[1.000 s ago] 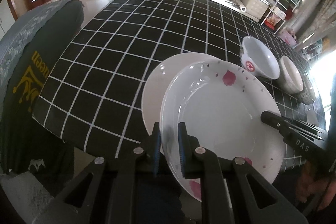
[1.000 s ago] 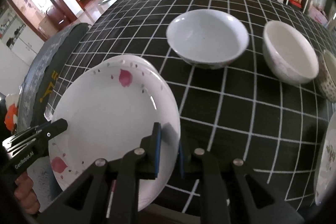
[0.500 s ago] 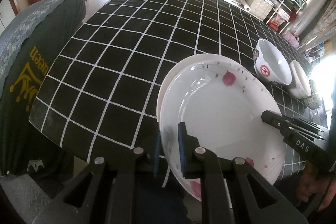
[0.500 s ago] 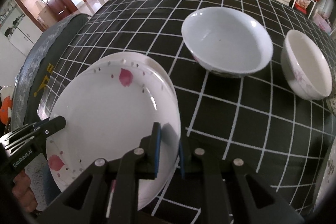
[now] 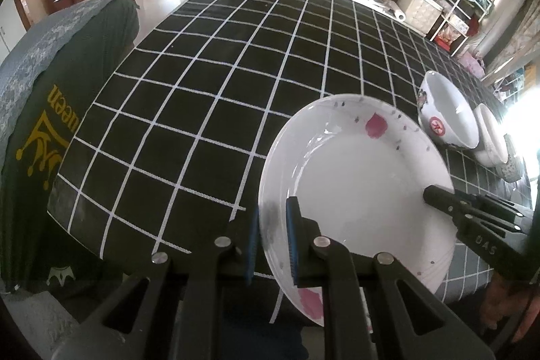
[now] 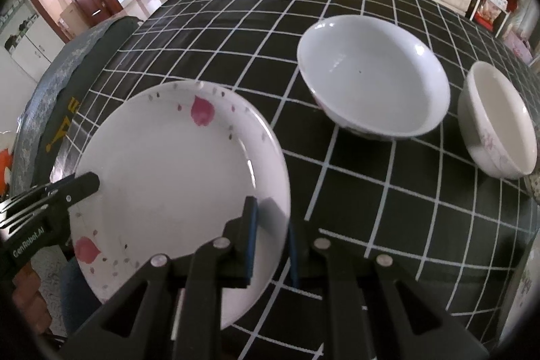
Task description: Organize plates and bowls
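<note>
A white plate with pink petals hangs tilted over the near edge of the black grid-pattern table, and no plate shows under it. My left gripper is shut on its near-left rim. My right gripper is shut on the opposite rim of the plate. Each gripper shows in the other's view: the right gripper and the left gripper. A wide white bowl and a smaller bowl stand on the table to the right.
A patterned bowl sits beyond the smaller bowl, and another plate's rim shows at the far right edge. A chair with a dark green cover stands at the table's left side. A hand grips the right tool.
The held plate slid across and down over a second white plate lying on the table, which now is hidden beneath it. Both grippers kept their grip and moved with it.
</note>
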Tool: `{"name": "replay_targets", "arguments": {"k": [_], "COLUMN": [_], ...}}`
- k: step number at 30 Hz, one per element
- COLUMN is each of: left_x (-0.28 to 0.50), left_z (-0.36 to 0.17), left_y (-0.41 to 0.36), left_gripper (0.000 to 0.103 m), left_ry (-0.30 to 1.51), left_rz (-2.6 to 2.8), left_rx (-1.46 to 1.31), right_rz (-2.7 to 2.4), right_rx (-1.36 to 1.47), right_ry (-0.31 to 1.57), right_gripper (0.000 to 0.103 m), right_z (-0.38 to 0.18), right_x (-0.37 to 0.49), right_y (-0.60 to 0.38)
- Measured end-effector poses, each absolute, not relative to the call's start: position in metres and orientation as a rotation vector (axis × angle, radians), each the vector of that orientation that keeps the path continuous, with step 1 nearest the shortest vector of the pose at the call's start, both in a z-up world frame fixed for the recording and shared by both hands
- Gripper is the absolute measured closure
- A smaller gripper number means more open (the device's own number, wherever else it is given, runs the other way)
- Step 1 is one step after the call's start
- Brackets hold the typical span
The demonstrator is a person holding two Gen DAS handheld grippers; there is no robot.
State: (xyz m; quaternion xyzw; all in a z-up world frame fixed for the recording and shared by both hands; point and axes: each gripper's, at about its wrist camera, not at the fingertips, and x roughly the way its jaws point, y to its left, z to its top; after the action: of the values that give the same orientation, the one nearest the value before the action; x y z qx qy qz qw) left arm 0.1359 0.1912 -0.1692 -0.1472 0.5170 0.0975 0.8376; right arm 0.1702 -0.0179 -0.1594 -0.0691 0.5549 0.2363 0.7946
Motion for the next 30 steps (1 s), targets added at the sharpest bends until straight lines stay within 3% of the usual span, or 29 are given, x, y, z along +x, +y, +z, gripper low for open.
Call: {"name": "replay_targets", "arguments": {"k": [15, 30], "left_x": [0.106, 0.090], "left_z": [-0.148, -0.087], "left_y": [0.196, 0.130], "left_gripper": [0.091, 0.091], "left_ry": [1.054, 0.948], "left_rz": [0.254, 0.121], "left_rx": [-0.338, -0.262], "right_rz": [0.508, 0.470], "right_rx": [-0.082, -0.002], "right_ry": [1.175, 1.044], "right_gripper": [0.084, 0.084], "right_z": [-0.141, -0.084], "right_x": [0.157, 0.124], "right_y": [-0.038, -0.086]}}
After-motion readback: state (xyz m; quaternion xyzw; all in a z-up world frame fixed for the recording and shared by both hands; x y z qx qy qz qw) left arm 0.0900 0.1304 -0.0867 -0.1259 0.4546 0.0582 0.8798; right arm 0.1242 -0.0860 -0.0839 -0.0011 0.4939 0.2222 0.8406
